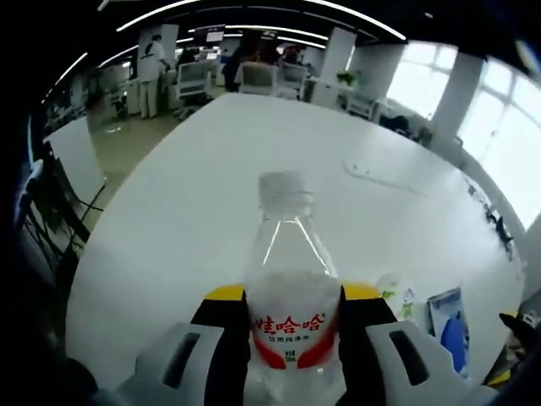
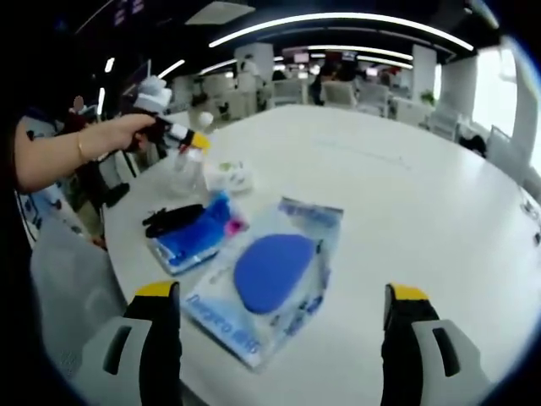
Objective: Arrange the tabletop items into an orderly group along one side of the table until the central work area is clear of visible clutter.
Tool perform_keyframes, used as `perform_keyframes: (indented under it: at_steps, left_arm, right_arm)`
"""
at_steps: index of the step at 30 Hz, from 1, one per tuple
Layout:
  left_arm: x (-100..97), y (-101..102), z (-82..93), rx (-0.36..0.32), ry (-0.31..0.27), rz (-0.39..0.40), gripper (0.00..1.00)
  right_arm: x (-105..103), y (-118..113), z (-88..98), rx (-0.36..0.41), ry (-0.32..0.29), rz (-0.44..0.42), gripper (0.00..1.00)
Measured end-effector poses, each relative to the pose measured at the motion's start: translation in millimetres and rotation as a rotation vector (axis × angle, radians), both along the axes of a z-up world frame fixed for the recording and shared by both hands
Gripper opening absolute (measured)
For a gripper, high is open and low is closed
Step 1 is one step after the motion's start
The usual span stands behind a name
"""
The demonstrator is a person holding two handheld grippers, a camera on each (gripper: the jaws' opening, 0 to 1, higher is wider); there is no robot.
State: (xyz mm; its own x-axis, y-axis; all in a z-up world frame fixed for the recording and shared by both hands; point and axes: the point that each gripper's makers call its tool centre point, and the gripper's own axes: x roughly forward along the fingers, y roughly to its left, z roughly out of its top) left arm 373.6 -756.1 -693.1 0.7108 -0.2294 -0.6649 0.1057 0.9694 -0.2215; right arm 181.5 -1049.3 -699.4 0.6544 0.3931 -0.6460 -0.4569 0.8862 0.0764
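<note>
Clamped between the left gripper [image 1: 292, 338] jaws stood a clear water bottle [image 1: 290, 288] with red-lettered label, above the white table [image 1: 194, 194]. Right gripper [image 2: 283, 326] gaped wide over a blue-disc packet [image 2: 270, 279].

Bright ceiling strips [image 2: 338, 19], window glare [image 1: 507, 144], soft fisheye-warped edges

Right gripper view: the surface [image 2: 406, 194] is bare from 12 to 3 o'clock, giving open passage. Obstructions lie at 9 to 11 o'clock: clear bag with blue disc [image 2: 272, 275], blue pouch [image 2: 190, 237], black item [image 2: 173, 220], and left hand-held gripper [image 2: 182, 137] gripping the bottle [image 2: 188, 165].
</note>
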Motion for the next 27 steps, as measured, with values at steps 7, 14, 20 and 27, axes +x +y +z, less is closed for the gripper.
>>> perform_keyframes:
  at_steps: [7,14,20,27]
  left_arm:
    - [0.6,3,9.3,0.020,-0.070,0.000,0.36]
    - [10.4,7,20.0,0.033,-0.166,0.008,0.36]
    - [19.1,11,28.5,0.044,-0.259,0.012,0.37]
    - [32.8,16,42.9,0.066,-0.426,0.019,0.37]
  right_arm:
    - [-1,0,-0.9,-0.007,0.004,0.008,0.98]
    - [1,-2,-0.4,-0.014,0.004,0.012,0.98]
    - [0,0,1.0,-0.025,0.009,0.031,0.98]
    - [7,-8,6.3,-0.030,-0.011,0.014,0.98]
